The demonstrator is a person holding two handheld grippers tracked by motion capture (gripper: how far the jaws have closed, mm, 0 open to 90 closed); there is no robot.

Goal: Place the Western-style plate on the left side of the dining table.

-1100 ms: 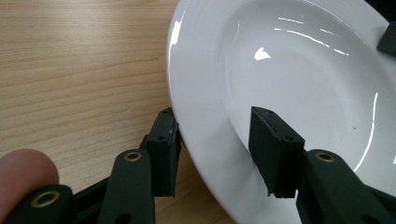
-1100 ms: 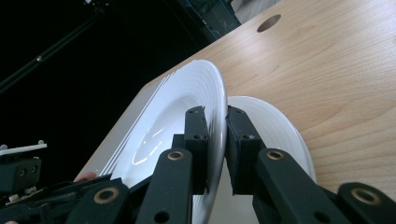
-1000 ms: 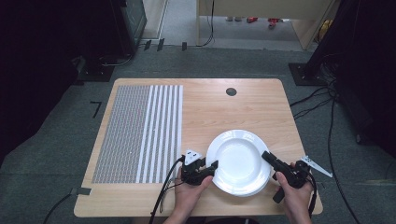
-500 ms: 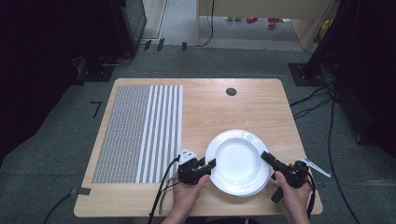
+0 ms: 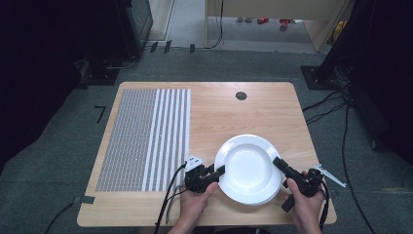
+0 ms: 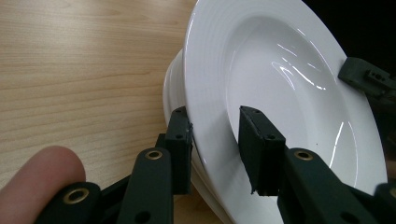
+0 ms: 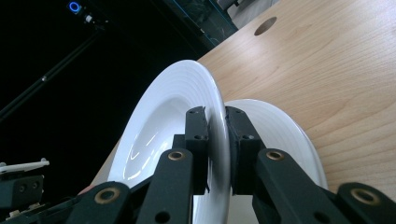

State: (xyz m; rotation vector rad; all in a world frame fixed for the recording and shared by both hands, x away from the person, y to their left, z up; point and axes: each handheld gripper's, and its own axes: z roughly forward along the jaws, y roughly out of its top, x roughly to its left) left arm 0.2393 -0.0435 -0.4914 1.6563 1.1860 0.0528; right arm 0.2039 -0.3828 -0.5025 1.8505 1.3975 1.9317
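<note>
A white deep plate point(image 5: 249, 165) tops a stack of white plates point(image 5: 267, 200) near the front right of the wooden table point(image 5: 229, 117). My right gripper point(image 5: 276, 162) is shut on this top plate's right rim; the right gripper view shows its jaws point(image 7: 215, 112) pinching the rim of the plate point(image 7: 159, 121), raised off the lower plate point(image 7: 280, 130). My left gripper point(image 5: 221, 169) is open at the left rim. In the left gripper view its jaws point(image 6: 215, 116) straddle the top plate point(image 6: 289, 84), one below the rim and one inside the bowl, above the stack point(image 6: 173, 88).
A grey and white striped mat point(image 5: 146, 139) covers the table's left part. A round black cable hole point(image 5: 241, 95) sits near the far edge. A small white bracket point(image 5: 331, 175) lies at the right edge, close to my right hand. Cables run over the floor.
The left gripper drew back slightly toward the near edge. The top plate shifted a little to the left. The right gripper kept its hold on the rim.
</note>
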